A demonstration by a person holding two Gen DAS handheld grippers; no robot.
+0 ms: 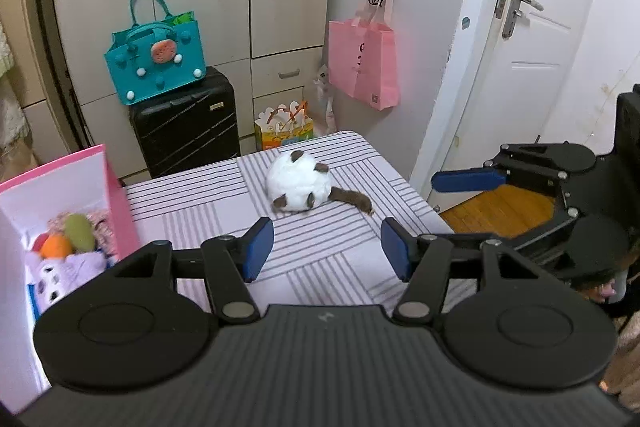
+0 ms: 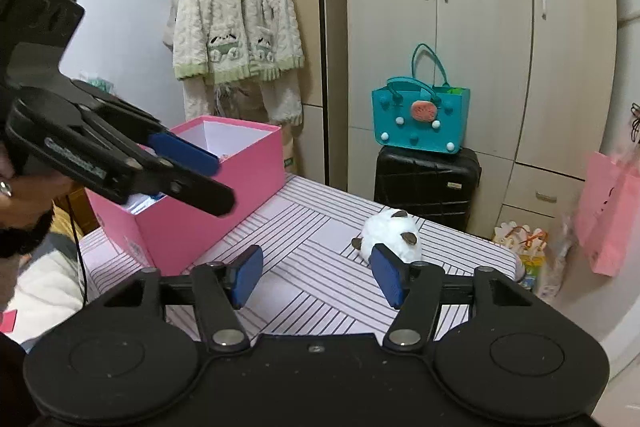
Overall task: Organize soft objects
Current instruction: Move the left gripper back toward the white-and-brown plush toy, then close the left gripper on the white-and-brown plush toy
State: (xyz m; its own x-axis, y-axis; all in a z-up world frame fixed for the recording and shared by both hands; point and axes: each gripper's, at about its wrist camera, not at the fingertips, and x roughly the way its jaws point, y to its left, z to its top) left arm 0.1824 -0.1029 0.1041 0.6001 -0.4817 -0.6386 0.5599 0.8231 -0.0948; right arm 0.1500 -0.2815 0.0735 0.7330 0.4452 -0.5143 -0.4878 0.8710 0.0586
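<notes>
A white plush toy with brown paws and tail lies on the striped table, towards its far edge. My left gripper hovers open a short way in front of the toy, with nothing between its blue pads. At the left stands an open pink box with several soft toys inside. My right gripper is open too and holds nothing; the plush toy lies just beyond its right pad. In the right wrist view the left gripper hangs beside the pink box.
Behind the table, a teal tote sits on a black suitcase. A pink bag hangs on the wall by a white door. A gift bag stands on the floor. A fleece jacket hangs behind the box.
</notes>
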